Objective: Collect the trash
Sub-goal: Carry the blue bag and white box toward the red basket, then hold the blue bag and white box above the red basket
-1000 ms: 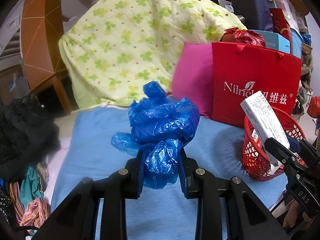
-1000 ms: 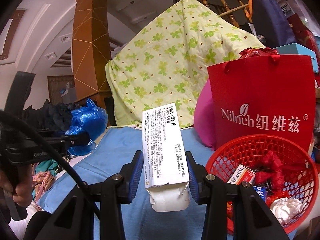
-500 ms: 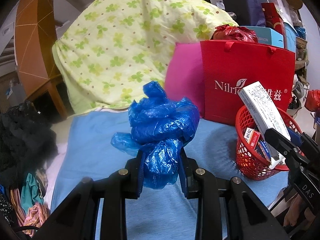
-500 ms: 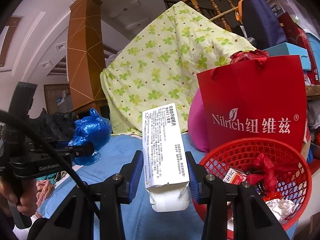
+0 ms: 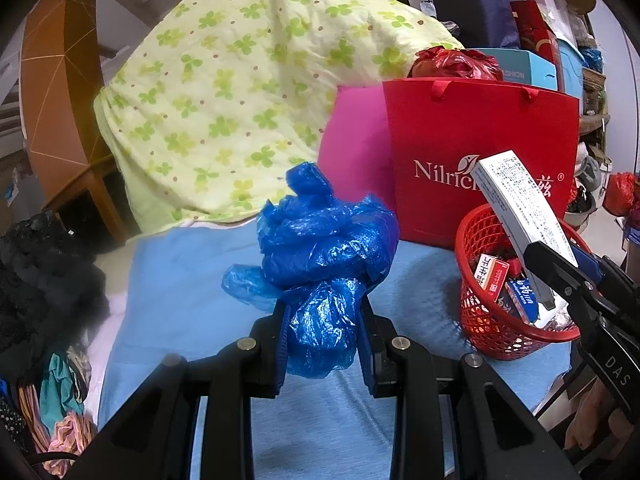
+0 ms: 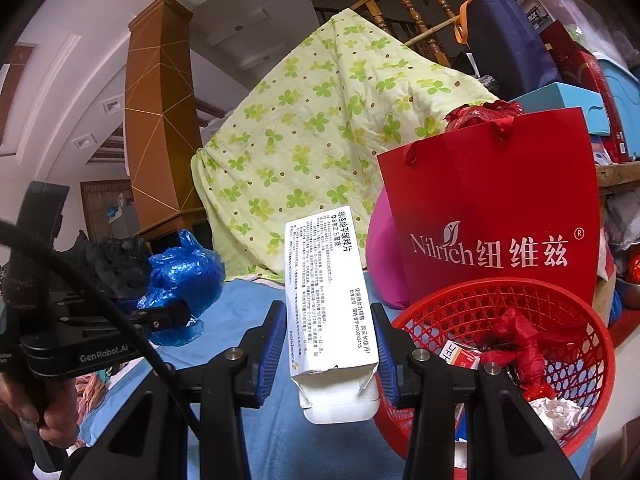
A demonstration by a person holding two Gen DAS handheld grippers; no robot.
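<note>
The crumpled blue plastic bag (image 5: 326, 258) is likely handling as light, soft and slippery; pinching its bunched lower part is working. The left gripper (image 5: 322, 340) is clamping it above the blue sheet (image 5: 180, 272). The right gripper (image 6: 328, 344) is gripping a light, stiff white medicine carton (image 6: 328, 292) beside the red mesh basket (image 6: 576, 308); contact on its right side is probably complete.
</note>
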